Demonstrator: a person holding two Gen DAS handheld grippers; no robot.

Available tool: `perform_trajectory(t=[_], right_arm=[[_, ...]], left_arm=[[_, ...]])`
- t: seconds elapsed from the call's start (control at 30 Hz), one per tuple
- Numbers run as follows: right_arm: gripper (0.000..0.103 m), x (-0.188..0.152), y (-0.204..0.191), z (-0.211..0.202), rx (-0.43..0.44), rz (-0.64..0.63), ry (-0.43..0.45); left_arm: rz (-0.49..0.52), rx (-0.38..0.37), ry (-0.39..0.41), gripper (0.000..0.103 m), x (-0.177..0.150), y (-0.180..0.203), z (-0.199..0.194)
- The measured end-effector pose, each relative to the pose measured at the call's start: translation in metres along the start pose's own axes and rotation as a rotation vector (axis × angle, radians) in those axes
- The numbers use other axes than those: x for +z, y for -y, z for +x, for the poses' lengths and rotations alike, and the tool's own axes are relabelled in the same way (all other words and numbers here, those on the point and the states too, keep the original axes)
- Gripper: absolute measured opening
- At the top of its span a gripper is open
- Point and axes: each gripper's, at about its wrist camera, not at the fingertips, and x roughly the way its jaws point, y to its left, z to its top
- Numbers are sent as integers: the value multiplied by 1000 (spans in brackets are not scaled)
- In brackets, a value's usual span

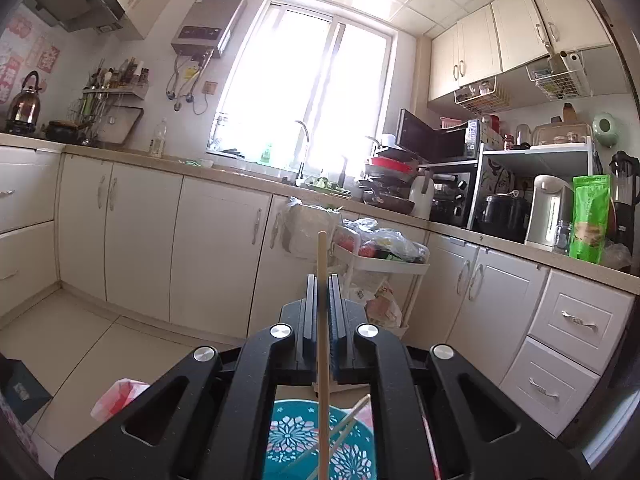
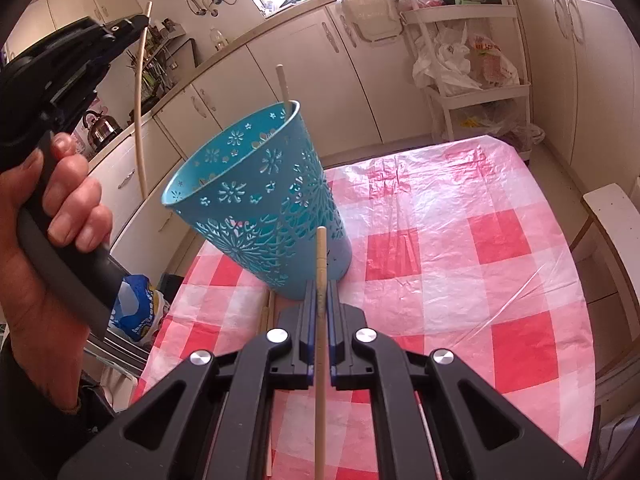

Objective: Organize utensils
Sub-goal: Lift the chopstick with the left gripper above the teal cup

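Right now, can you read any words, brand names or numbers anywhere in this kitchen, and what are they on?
None can be read.
Green packet: print too blurred.
Red wall decorations: characters too blurred.
Water heater: panel marks too small.
Blue and white bag: lettering too distorted.
Orange-printed plastic bag: print too blurred.
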Motion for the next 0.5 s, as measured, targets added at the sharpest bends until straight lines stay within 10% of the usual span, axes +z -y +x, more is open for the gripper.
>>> perform_trajectory(t=[0.5], right_arm=[[6, 4, -22, -16, -96, -131, 93]], left_arm=[[62, 76, -89, 5, -57, -15, 25]])
